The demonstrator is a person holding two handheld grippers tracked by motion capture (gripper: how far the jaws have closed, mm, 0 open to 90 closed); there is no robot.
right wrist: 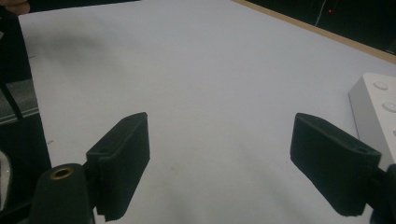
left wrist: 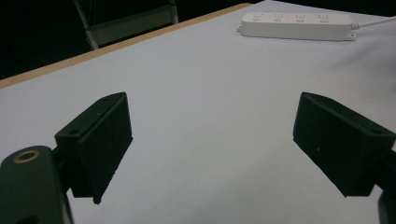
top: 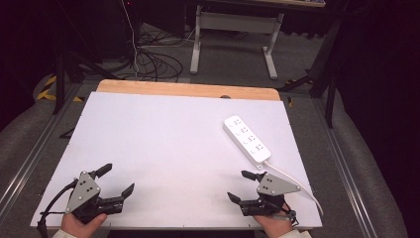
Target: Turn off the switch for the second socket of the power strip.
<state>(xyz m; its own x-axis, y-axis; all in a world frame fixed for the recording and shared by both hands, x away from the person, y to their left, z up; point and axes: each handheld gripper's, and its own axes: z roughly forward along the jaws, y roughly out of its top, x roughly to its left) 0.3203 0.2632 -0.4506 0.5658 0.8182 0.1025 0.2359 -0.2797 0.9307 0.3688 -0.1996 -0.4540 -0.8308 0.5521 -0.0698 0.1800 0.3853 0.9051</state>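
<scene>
At the near left corner of the white rectangular table top point(top: 168, 148), which has a pale wooden strip along its far edge, the left gripper point(top: 119, 180) rests in the person's left hand point(top: 81, 224). It is a black two-jaw tool with a grey three-cornered plate on top and a dark cable trailing off to its left. Its jaws stand wide apart with bare white table between them, and they hold nothing; in the left gripper view point(left wrist: 212, 140) the two black pads frame open table surface.

Across the middle of the table the white surface lies bare.

At the near right, the right gripper point(top: 242, 185) sits in the person's right hand point(top: 275, 225), built the same way, with the grey plate pointing to the right. Its jaws are also spread wide and grip nothing; the right gripper view point(right wrist: 219, 154) shows white table between the pads.

Just beyond and to the right of this gripper lies the white oblong plastic power strip point(top: 246, 140), flat on the table, set at a slant with its sockets facing up. Its near end is close to the right gripper's far jaw but not touching it. In the right gripper view the strip's corner point(right wrist: 378, 112) appears at the right edge, outside the jaws. Its white cord point(top: 297, 183) runs from the near end towards the table's right edge.
</scene>
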